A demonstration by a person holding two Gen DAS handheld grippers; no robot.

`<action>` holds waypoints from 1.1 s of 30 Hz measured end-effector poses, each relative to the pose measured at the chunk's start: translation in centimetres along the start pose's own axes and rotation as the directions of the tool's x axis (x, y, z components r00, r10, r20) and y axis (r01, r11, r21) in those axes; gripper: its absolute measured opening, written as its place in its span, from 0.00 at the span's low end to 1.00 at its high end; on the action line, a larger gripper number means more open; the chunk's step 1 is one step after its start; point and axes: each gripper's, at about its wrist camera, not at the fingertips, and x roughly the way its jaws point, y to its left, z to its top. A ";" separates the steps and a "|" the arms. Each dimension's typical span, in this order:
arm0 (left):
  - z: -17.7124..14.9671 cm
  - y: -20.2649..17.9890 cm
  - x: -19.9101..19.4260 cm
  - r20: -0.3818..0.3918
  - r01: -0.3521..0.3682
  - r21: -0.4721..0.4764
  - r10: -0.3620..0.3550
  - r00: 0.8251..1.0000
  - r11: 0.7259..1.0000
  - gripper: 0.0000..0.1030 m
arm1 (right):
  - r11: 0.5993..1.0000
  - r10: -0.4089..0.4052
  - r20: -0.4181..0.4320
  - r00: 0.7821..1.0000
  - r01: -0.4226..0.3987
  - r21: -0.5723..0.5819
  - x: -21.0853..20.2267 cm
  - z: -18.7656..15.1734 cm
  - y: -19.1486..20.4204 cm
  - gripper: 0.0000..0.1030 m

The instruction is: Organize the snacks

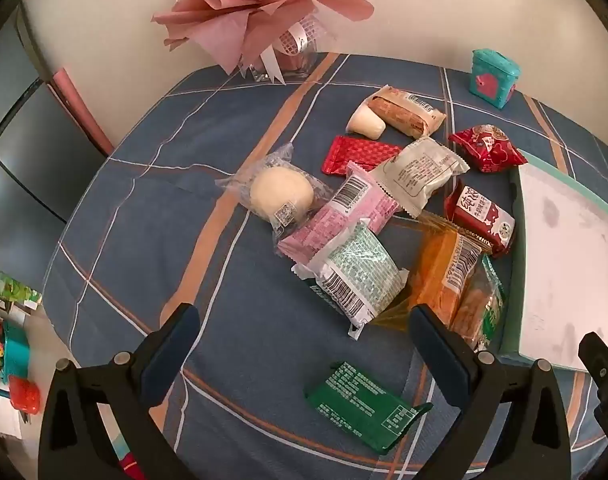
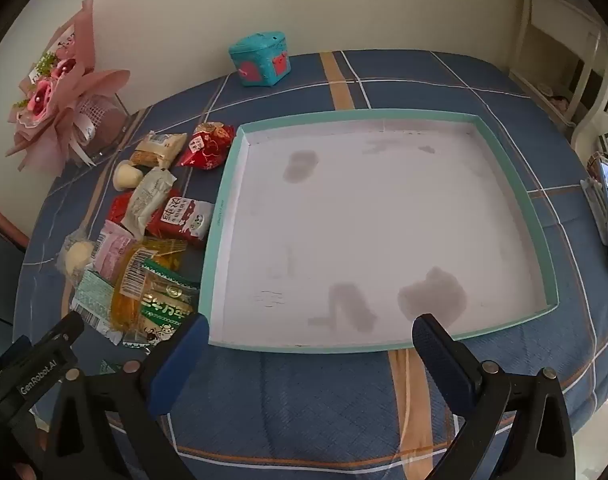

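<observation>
Our left tongs [image 1: 304, 330] stand spread wide with nothing between the fingers, tilted down over the bench [image 1: 144, 240], which is covered in a blue plaid cloth. Between and just below their tips lies a flat dark green foil packet [image 1: 364, 408], apart from the rest. Beyond it we see the heap of wrapped snacks [image 1: 384, 208]: a round white bun in clear film [image 1: 282, 196], a pink printed packet [image 1: 340, 218] leaning on it, a mint-and-white packet [image 1: 356, 276], an orange transparent pack [image 1: 444, 276] and several red wrappers. A pink paper bouquet [image 1: 256, 12] stands at the far edge.

From the right wrist, our right tongs [image 2: 306, 334] are likewise fully apart and empty, hovering at the near rim of the shallow teal-edged white tray [image 2: 540, 220], which holds no snacks. The heap lies just left of the tray. A small teal box [image 2: 260, 60] sits behind.
</observation>
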 end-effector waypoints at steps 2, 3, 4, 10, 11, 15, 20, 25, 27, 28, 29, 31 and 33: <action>0.0 0.1 0.0 0.007 -0.001 0.002 0.001 1.000 1.000 1.00 | 1.000 0.003 0.006 1.000 -0.003 -0.014 -0.2 0.0 -0.2 1.00; 0.0 0.1 0.0 0.010 -0.003 0.003 0.003 1.000 1.000 1.00 | 1.000 -0.008 0.003 1.000 0.008 -0.022 -0.1 0.0 -0.3 1.00; 0.0 0.2 0.0 0.014 -0.005 0.004 0.005 1.000 1.000 1.00 | 1.000 -0.014 0.010 1.000 0.014 -0.026 -0.1 -0.2 -0.2 1.00; -0.1 -0.4 -0.2 0.017 -0.005 0.022 0.005 1.000 1.000 1.00 | 0.999 -0.035 0.000 0.999 0.035 -0.036 0.1 0.0 0.6 1.00; -0.1 -0.3 -0.3 0.017 -0.004 0.021 0.003 1.000 1.000 1.00 | 0.999 -0.034 0.001 0.999 0.034 -0.036 0.1 0.1 0.7 1.00; -0.1 -0.1 -0.1 0.014 0.003 0.018 -0.004 1.000 1.000 1.00 | 0.999 -0.030 -0.002 1.000 0.030 -0.036 0.2 0.1 0.8 1.00; -0.1 -0.2 0.0 0.012 0.004 0.020 -0.004 1.000 1.000 1.00 | 0.999 -0.029 -0.002 1.000 0.028 -0.037 0.2 0.1 0.9 1.00; -0.1 -0.3 0.0 0.014 0.006 0.021 -0.006 1.000 1.000 1.00 | 0.999 -0.028 -0.005 1.000 0.028 -0.044 0.3 0.0 1.0 1.00; -0.1 -0.3 0.0 0.013 0.006 0.020 -0.006 1.000 1.000 1.00 | 0.999 -0.028 -0.005 1.000 0.027 -0.046 0.3 0.0 1.1 1.00; -0.1 -0.3 0.0 0.012 0.006 0.020 -0.006 1.000 1.000 1.00 | 0.999 -0.028 -0.005 1.000 0.028 -0.046 0.3 0.0 1.1 1.00; -0.1 -0.3 0.0 0.012 0.005 0.020 -0.006 1.000 1.000 1.00 | 0.999 -0.028 -0.005 1.000 0.028 -0.046 0.3 0.0 1.1 1.00; -0.1 -0.3 0.1 0.011 0.006 0.020 -0.006 1.000 1.000 1.00 | 0.999 -0.028 -0.005 1.000 0.028 -0.047 0.3 -0.1 1.1 1.00; -0.2 -0.3 0.1 0.010 0.006 0.020 -0.006 1.000 1.000 1.00 | 0.998 -0.028 -0.004 1.000 0.028 -0.047 0.3 -0.1 1.1 1.00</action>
